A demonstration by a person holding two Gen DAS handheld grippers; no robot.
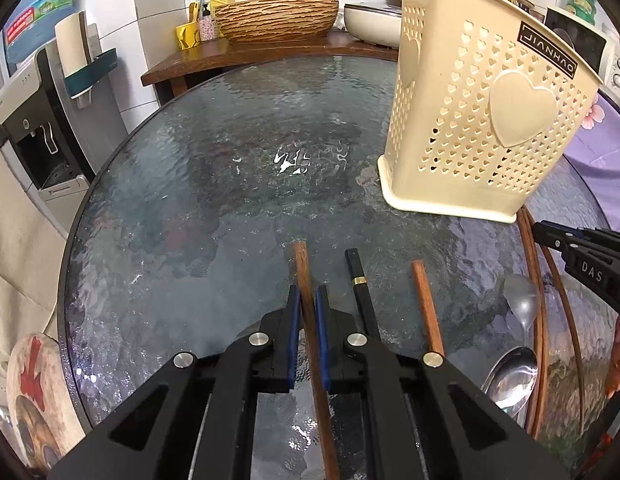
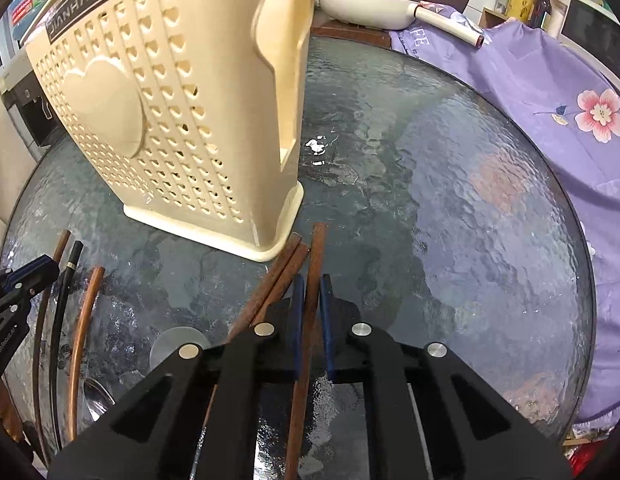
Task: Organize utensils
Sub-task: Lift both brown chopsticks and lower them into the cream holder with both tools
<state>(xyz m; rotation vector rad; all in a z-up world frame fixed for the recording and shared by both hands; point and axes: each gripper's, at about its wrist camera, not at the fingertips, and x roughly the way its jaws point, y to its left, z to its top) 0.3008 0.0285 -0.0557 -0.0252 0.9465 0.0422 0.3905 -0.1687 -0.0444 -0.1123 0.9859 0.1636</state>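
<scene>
A cream perforated utensil holder point(image 1: 481, 116) stands upright on the round glass table point(image 1: 198, 184); it also shows in the right wrist view point(image 2: 162, 112). My left gripper point(image 1: 308, 294) is shut on a brown wooden chopstick point(image 1: 304, 276) low over the glass. Beside it lie a black chopstick with a gold band point(image 1: 359, 280) and another brown chopstick point(image 1: 427, 308). My right gripper point(image 2: 311, 284) is shut on a brown chopstick point(image 2: 315, 252) near the holder's front corner. Two more brown chopsticks point(image 2: 282, 272) lie just to its left. Metal spoons point(image 1: 513, 372) lie at the table's near right.
A wooden basin point(image 1: 276, 18) and a cream pan point(image 1: 369, 20) sit on the counter behind the table. A water dispenser point(image 1: 38, 120) stands at the left. A purple floral cloth point(image 2: 549, 92) covers something at the table's right. A round decorated stool point(image 1: 38, 396) sits at the lower left.
</scene>
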